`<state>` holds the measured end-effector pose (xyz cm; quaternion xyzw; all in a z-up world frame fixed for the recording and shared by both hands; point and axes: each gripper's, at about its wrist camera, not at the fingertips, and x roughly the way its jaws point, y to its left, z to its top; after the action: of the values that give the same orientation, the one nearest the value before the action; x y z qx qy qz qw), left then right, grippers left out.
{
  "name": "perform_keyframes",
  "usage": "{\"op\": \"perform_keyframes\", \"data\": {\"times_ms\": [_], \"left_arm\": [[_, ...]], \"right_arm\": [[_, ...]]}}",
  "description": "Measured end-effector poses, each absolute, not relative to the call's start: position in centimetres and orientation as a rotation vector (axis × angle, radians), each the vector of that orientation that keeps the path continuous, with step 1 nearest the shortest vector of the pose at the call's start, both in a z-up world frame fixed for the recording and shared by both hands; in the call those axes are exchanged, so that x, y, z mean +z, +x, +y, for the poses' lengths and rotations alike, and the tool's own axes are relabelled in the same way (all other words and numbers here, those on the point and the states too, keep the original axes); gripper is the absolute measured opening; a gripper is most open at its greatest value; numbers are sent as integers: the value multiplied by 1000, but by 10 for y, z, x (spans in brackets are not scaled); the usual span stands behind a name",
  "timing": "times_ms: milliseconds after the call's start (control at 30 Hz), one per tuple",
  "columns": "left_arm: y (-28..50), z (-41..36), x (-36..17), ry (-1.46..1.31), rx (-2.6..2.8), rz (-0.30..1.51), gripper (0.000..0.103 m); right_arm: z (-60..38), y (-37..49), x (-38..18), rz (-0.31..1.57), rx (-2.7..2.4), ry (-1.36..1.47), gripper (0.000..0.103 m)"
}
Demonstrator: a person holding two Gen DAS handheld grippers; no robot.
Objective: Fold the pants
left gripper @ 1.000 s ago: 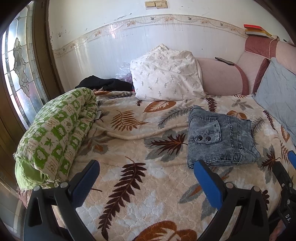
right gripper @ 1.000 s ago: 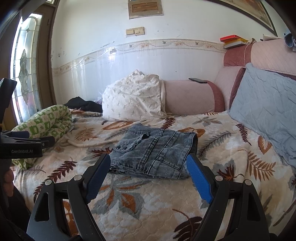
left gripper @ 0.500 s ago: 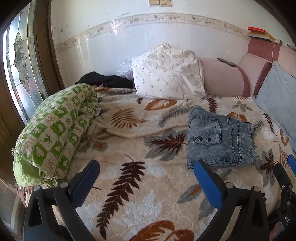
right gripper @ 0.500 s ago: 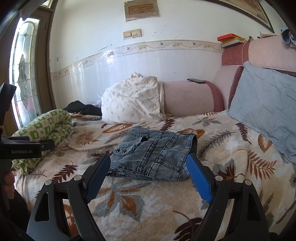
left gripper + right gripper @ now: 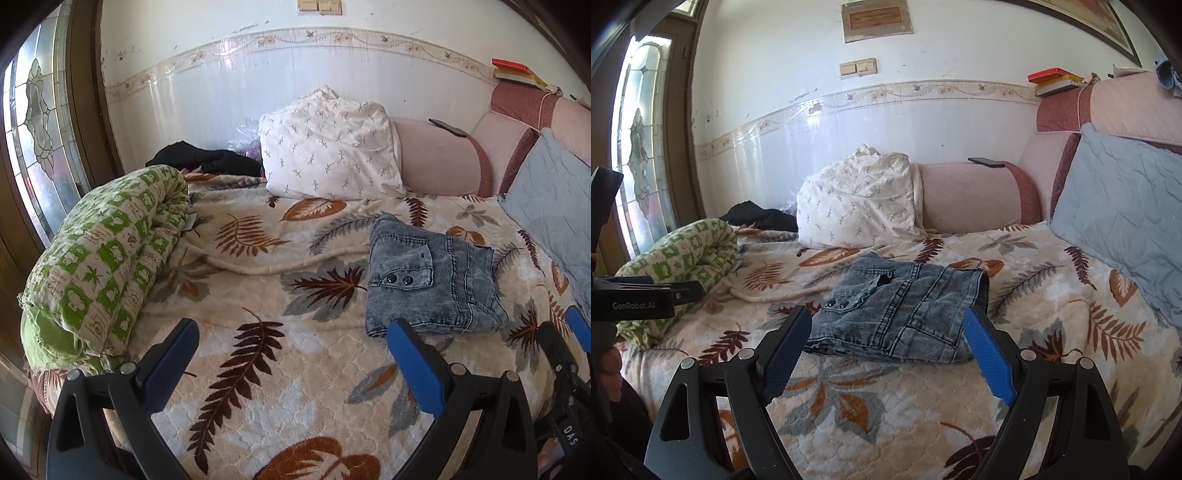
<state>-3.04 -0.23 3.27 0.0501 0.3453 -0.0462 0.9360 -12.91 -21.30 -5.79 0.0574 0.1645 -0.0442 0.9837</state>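
The pants (image 5: 901, 314) are laid folded into a compact stack on the bed (image 5: 1052, 295). Both grippers, left (image 5: 291, 354) and right (image 5: 886, 347), are held empty, jaws spread. Folding is judged complete; only withdrawal seems required.

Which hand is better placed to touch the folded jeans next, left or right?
Right. The right tongs frame the folded jeans straight ahead; from the left tongs they lie off to the right.
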Motion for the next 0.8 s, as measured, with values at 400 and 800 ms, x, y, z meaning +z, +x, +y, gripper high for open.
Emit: {"op": "perform_keyframes", "data": {"times_ms": [400,800], "left_arm": [[-33,2,34,90,-84,693,103],[-30,0,28,97,-78,709,103]], "right_arm": [[-213,-140,-32,266,-90,77,87],[-216,-128,-56,317,-92,86,87]]}}
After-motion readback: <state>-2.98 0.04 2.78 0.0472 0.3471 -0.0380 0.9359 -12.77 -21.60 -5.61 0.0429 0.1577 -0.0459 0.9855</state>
